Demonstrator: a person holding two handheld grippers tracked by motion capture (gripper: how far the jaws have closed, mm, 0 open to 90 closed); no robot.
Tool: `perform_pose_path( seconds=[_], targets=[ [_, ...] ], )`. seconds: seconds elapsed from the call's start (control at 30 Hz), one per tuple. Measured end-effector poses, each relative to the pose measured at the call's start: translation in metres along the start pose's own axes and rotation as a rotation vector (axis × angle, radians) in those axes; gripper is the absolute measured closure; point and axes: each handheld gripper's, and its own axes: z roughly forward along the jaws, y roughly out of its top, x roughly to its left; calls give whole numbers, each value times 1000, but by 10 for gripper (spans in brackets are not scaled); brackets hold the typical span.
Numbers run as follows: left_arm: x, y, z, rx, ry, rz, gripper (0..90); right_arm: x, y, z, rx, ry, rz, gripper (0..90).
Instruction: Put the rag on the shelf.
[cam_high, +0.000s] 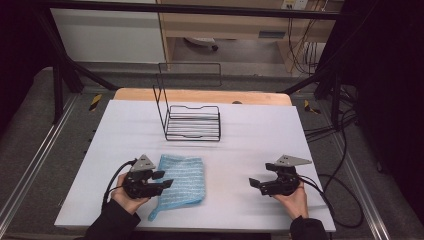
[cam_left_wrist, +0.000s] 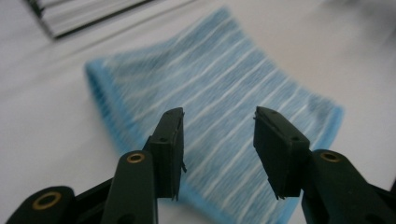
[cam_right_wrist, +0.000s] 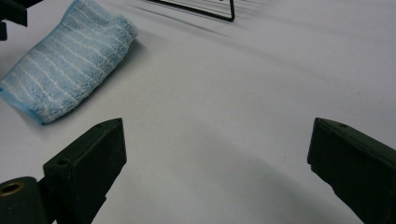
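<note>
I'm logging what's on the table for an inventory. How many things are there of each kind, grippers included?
Blue striped towel: 1
Black wire rack: 1
Handheld grippers: 2, the left gripper and the right gripper
Total: 4

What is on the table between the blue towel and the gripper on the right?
Nothing: bare white table lies between the towel and right gripper, seen in the high view.

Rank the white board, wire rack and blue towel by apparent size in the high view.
1. White board, by far the largest.
2. Wire rack, counting its tall back frame.
3. Blue towel, though close to the rack's basket alone; it lies nearer the camera, so the true order is unsure.
</note>
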Motion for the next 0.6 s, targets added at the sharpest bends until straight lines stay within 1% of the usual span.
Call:
perform_pose_path(
  seconds=[0.03, 0.1, 0.13, 0.2, 0.23, 0.27, 0.3, 0.33, 0.4, 0.43, 0.53, 0.6],
  targets=[
    [0, 0, 0, 0, 0, 0, 546, 0, 0, 0, 0, 0, 0, 53],
    [6, -9, 0, 29, 5, -33, 566, 7, 8, 6, -7, -3, 7, 72],
    [8, -12, 0, 42, 2, -44, 566, 7, 8, 6, -7, -3, 7, 72],
    [9, -17, 4, 64, -12, -66, 582, 13, 15, 11, -12, 2, 10, 92],
    [8, -18, 5, 76, -23, -76, 608, 20, 23, 17, -13, 9, 3, 113],
    [8, -19, 8, 85, -31, -85, 608, 20, 23, 17, -13, 9, 3, 113],
    [7, -19, 10, 94, -29, -89, 613, 23, 26, 21, -10, 14, -9, 124],
    [6, -20, 11, 102, -18, -86, 640, 31, 33, 30, -7, 22, -29, 141],
    [6, -22, 13, 107, -13, -91, 677, 39, 41, 40, -4, 32, -47, 162],
    [6, -22, 13, 106, -3, -90, 677, 39, 41, 40, -4, 32, -47, 162],
    [6, -24, 14, 107, 4, -92, 771, 51, 53, 56, -5, 47, -60, 214],
    [7, -24, 15, 108, 3, -84, 809, 59, 60, 67, -5, 56, -63, 247]
  ],
)
